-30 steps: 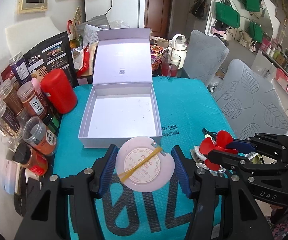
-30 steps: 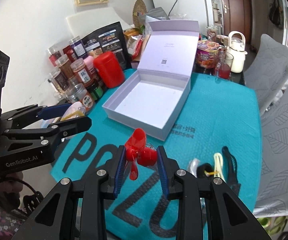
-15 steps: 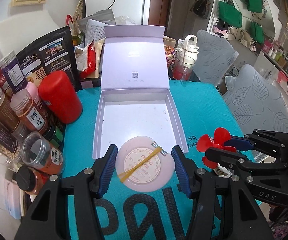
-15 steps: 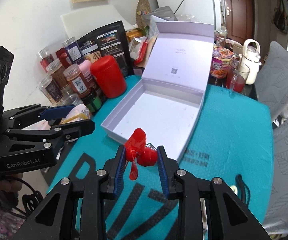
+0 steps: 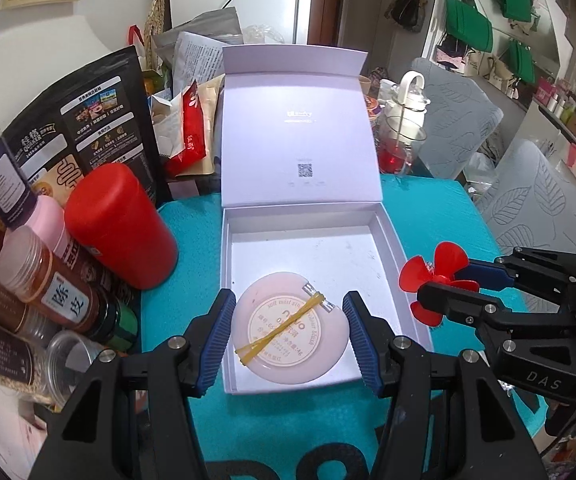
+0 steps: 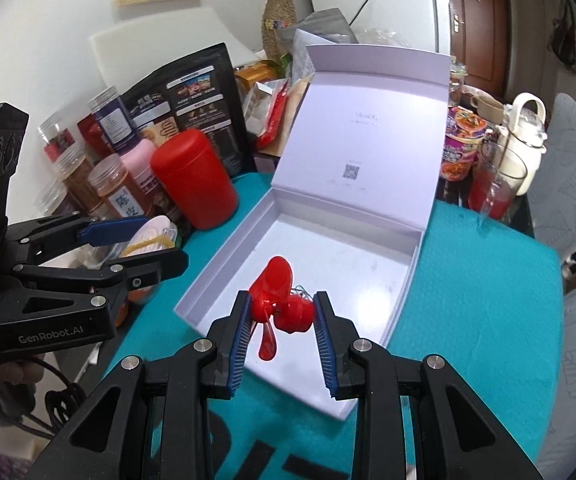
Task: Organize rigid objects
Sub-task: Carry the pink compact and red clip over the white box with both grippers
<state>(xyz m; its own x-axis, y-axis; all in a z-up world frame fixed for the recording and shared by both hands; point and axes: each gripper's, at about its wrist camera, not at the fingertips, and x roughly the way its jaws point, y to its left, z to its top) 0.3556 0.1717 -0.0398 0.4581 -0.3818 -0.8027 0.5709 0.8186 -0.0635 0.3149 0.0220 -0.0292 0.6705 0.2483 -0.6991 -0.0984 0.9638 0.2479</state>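
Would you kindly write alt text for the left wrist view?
The left gripper holds a round pink case with a yellow band over the open white box on a teal mat. The right gripper holds a small red fan beside the box; spice jars stand left.

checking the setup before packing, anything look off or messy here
Only small things: the white box has dark specks on its floor, and a yellow rubber band lies slantwise across the pink round case. Nothing looks spilled or broken.

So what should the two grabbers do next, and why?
Probably lower both a little and let go. The left gripper holds the pink round case over the open white box, and the right gripper holds the red fan above its near edge, so both seem ready to drop in.
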